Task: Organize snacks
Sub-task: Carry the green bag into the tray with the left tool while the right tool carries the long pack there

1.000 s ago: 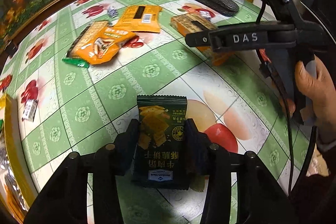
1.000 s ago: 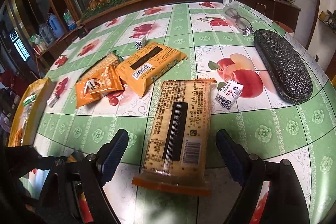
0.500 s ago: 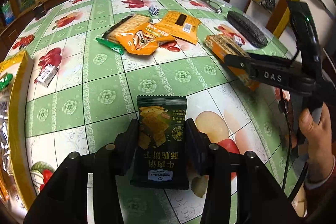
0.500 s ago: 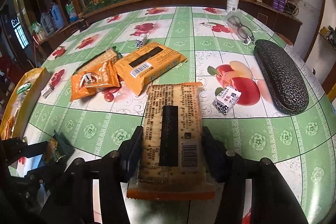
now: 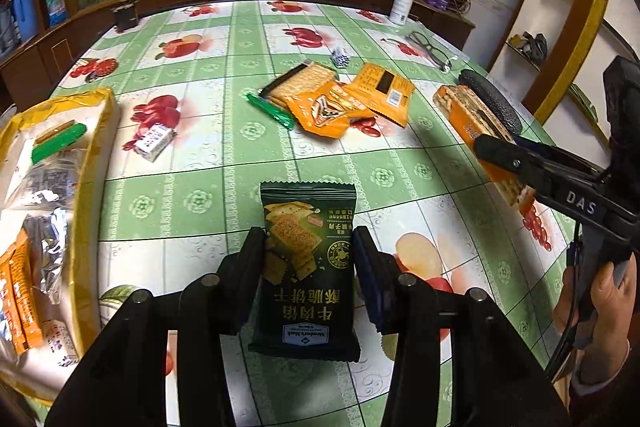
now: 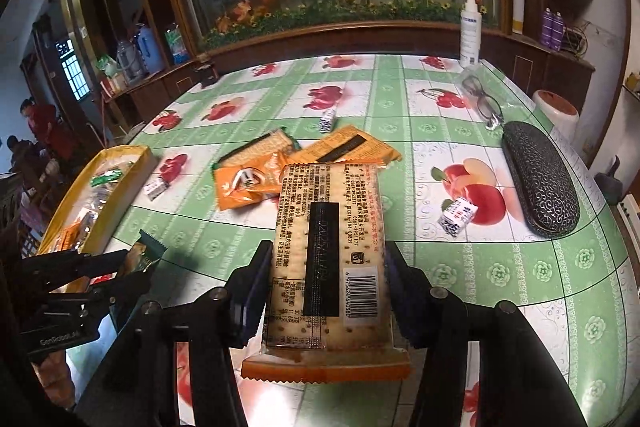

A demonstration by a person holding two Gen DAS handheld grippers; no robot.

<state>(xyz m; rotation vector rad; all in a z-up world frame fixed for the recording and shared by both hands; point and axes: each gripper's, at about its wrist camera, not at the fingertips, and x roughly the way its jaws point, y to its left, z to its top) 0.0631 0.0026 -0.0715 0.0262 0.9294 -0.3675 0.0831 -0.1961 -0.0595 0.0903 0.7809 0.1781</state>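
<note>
- The left tongs (image 5: 308,267) gripped a dark green cracker packet (image 5: 308,263), its near end partly hidden, long axis pointing away.
- The right tongs (image 6: 326,287) clamped a long orange cracker pack (image 6: 328,259) lengthwise above the bench (image 6: 500,267).

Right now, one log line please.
left gripper: shut on green packet | right gripper: shut on cracker pack | yellow bag: open, left
</note>
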